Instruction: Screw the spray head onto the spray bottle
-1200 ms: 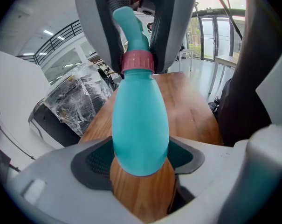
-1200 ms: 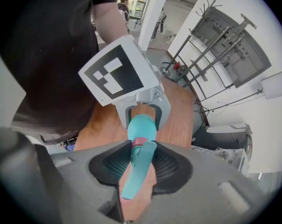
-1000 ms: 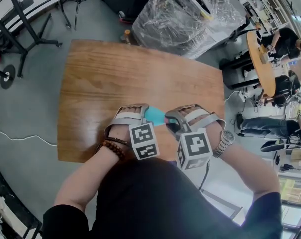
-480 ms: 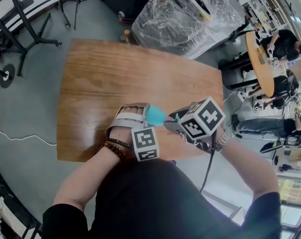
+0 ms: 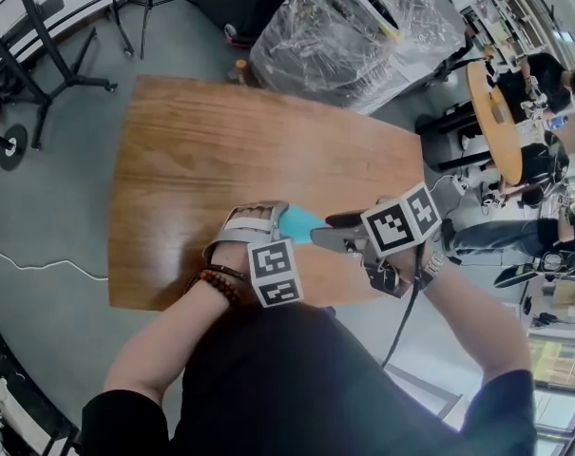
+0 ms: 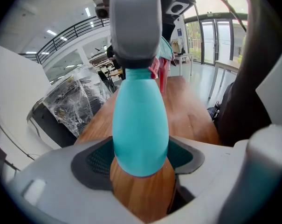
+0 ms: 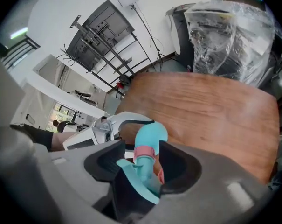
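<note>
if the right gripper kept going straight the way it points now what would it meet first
The spray head, sitting between its jaws, which have just been opening; straight behind it, likely the teal spray bottle.

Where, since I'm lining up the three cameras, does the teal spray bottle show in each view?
Head view: teal bottle just below centre, above the wooden table's near half.
Left gripper view: dead centre, large, base towards the camera.
Right gripper view: lower centre, small, beyond the spray head.
Shared landmark: the wooden table, behind the bottle in all three.
</note>
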`<action>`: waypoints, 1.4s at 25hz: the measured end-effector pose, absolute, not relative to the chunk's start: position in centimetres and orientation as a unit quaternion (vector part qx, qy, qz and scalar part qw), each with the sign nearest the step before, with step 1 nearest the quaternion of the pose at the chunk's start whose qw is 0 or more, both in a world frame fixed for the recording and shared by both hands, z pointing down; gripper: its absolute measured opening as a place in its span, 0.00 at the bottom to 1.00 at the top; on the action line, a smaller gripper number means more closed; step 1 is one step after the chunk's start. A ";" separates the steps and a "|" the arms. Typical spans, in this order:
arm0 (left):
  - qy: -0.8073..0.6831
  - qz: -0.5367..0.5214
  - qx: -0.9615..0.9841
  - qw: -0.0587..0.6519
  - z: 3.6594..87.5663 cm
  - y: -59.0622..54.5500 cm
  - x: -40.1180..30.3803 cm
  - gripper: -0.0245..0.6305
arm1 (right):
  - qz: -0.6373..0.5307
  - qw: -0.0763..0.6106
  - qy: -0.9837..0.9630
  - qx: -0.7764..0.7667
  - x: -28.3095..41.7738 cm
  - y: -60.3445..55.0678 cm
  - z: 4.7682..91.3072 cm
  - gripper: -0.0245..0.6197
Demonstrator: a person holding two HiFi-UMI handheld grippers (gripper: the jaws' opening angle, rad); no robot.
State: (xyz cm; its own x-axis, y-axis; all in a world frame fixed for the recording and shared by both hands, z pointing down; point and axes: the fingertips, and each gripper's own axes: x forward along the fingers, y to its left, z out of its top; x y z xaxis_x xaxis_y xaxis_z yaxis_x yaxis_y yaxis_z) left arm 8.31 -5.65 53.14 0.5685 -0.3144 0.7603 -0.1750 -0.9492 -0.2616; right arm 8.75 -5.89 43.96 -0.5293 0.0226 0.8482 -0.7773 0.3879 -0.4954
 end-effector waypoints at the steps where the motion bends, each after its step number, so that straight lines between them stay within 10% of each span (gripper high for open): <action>1: 0.137 -0.440 -0.885 0.072 53.2 -5.6 8.3 0.61 | 0.475 0.411 -0.734 0.258 8.8 -6.0 43.6 0.36; 15: 0.130 -0.409 -0.903 0.029 52.6 -5.3 8.0 0.61 | -0.064 0.555 -0.823 0.099 8.4 -4.0 41.1 0.25; 35: 0.093 -0.457 -0.882 0.058 53.7 -3.9 8.4 0.62 | -0.293 0.690 -0.659 -0.069 9.1 -1.7 42.9 0.20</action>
State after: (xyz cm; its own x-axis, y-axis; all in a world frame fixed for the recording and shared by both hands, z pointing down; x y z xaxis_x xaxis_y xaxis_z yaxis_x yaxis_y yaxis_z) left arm 8.43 -3.90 53.65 0.5643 -0.2173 0.7965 -0.1106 -0.9759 -0.1879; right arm 9.14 -1.72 42.85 -0.0396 -0.3130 0.9489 0.4940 0.8194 0.2908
